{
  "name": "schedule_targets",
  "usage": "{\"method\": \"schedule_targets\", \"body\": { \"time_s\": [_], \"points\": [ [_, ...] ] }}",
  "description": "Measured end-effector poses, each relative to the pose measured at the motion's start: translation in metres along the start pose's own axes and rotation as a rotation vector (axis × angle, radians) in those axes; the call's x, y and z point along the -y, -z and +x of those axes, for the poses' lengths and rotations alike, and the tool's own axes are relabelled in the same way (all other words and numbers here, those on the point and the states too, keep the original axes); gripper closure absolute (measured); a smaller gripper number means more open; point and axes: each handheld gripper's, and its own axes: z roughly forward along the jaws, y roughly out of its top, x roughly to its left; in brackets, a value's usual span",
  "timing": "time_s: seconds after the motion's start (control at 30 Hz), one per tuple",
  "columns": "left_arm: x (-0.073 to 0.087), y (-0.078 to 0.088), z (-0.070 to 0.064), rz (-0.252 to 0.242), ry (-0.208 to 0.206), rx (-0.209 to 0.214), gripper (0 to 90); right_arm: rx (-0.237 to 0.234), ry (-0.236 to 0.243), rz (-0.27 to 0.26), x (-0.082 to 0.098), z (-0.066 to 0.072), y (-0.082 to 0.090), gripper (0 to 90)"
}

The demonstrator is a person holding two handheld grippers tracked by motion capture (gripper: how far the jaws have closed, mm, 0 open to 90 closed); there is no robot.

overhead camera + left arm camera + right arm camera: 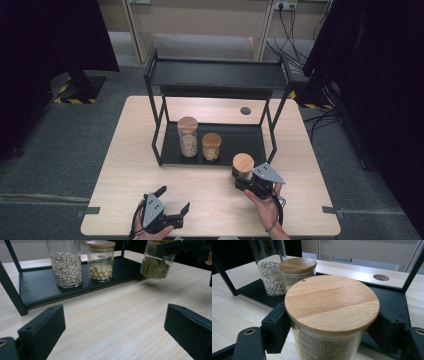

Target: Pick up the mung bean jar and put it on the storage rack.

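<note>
right gripper (243, 176) clamps glass jar (329, 315): wooden lid, green beans.

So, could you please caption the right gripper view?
Right gripper clamps a wooden-lidded jar of green beans before the black rack.

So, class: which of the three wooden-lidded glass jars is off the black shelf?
The glass jar of green beans, clamped in the right hand-held gripper. The other two stand on the black metal rack's lower shelf.

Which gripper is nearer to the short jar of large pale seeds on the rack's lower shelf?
Right. The right gripper, shut on the green-bean jar, hangs just off the shelf's front edge, close to the short jar. The left gripper rests open near the table's front edge, farther away.
</note>
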Motion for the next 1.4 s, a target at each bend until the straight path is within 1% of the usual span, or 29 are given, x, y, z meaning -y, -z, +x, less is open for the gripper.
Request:
{"method": "schedule_targets", "body": {
  "time_s": [0.2,0.53,0.87,1.1,1.4],
  "points": [
    [0.0,0.0,0.0,0.0,0.0,-0.001,2.8,-0.002,0.007,-0.002,-0.006,0.001,-0.006,25.3],
    [0.0,0.0,0.0,-0.002,0.0,-0.002,2.8,0.0,0.003,0.001,-0.012,0.003,-0.016,25.3],
    [0.0,0.001,0.0,-0.003,-0.001,-0.002,2.8,0.011,0.003,-0.014,-0.021,0.004,-0.027,25.3],
    [0.0,0.001,0.0,-0.004,-0.002,-0.001,2.8,0.021,0.001,-0.015,-0.026,0.004,-0.035,25.3],
    [0.0,0.001,0.001,-0.005,-0.001,-0.002,2.8,0.05,0.006,0.005,-0.031,0.002,-0.051,25.3]
  ]
}}
